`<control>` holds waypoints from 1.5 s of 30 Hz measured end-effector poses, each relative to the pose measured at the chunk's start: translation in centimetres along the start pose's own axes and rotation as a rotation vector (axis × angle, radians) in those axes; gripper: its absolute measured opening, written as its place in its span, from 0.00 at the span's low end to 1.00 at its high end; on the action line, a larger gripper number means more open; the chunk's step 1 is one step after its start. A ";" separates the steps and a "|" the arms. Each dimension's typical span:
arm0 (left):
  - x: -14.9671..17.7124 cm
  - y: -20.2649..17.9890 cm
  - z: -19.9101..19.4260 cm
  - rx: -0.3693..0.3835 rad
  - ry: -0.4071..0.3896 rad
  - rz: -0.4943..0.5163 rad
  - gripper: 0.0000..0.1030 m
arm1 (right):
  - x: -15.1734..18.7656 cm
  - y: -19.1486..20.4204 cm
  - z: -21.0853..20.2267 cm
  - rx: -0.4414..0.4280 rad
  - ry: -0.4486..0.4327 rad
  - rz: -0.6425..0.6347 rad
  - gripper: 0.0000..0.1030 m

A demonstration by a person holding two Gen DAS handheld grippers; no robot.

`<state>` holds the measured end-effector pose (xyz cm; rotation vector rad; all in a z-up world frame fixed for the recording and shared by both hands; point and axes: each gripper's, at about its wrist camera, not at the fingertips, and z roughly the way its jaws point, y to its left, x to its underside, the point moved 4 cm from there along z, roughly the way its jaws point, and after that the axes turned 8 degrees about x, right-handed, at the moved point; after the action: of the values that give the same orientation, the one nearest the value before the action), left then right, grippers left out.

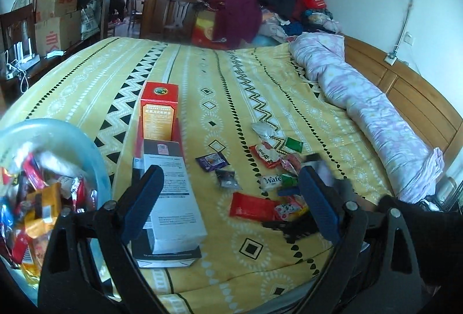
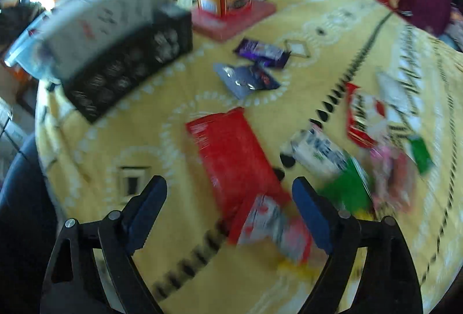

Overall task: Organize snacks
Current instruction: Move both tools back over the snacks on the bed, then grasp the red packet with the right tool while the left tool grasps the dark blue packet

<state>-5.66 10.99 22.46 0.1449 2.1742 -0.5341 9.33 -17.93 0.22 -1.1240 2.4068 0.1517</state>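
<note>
Yellow bedsheet (image 1: 260,88): patterned, covers the bed; every loose snack lies on it.
Left gripper (image 1: 231,198): fingers spread wide, nothing between them, hovering over the sheet.
Right gripper (image 2: 230,215): fingers released and wide apart, pointing steeply down at the snack pile (view is motion-blurred); pads touch nothing.
Red packet (image 2: 234,157): flat on the sheet, lying between the right gripper's fingers and ahead of them, not gripped.
White-red wrapper (image 2: 275,227): overlaps the red packet's near end, just beside the right-hand finger.
Wafer pack (image 1: 270,182): in the loose cluster with green, pink and red wrappers, right of centre in the left view.
Purple wrapper (image 2: 262,51): apart from the cluster, beside a dark grey pouch (image 2: 246,79).
Clear tub (image 1: 58,169): at the left edge of the left view, already full of mixed snacks.
Obstacles: white carton (image 1: 173,198) stacked on a black box, directly in front of the left gripper's left finger; red-orange box (image 1: 159,114) upright behind it.
Surroundings: rolled lilac quilt (image 1: 361,117) along the wooden headboard, clothes heap (image 1: 260,9) at the far side.
</note>
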 end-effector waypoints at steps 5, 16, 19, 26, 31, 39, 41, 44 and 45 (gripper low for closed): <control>-0.5 -0.6 1.7 0.003 0.026 0.011 0.91 | -0.8 0.0 5.2 -0.021 0.085 -0.065 0.87; -2.4 -3.6 5.9 0.028 0.025 0.020 0.91 | 0.1 -3.9 -5.1 -0.085 -0.273 0.268 0.58; -2.3 -3.8 8.0 0.009 0.046 0.021 0.91 | 1.8 -7.6 -9.7 -0.126 -0.412 0.502 0.58; 2.5 -6.1 17.3 -0.012 0.229 0.077 0.82 | 8.6 -11.4 -13.7 -0.111 -0.479 0.766 0.58; 4.8 -3.5 22.4 -0.127 0.289 0.094 0.75 | 12.1 -11.9 -12.8 -0.128 -0.422 0.820 0.58; 6.9 0.9 26.0 -0.256 0.361 0.093 0.71 | 13.4 -12.4 -10.9 -0.157 -0.415 0.840 0.58; 7.1 1.7 26.6 -0.262 0.372 0.074 0.60 | 13.4 -12.6 -10.6 -0.158 -0.416 0.847 0.58; 7.4 2.7 27.3 -0.264 0.384 0.041 0.43 | 13.3 -12.7 -10.1 -0.162 -0.416 0.848 0.58; 7.5 2.9 27.6 -0.259 0.391 0.031 0.42 | 13.2 -12.7 -10.1 -0.162 -0.416 0.848 0.58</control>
<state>10.75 1.29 0.97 0.1510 2.5944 -0.2124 7.80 -38.44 4.25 -0.0338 2.3384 0.7752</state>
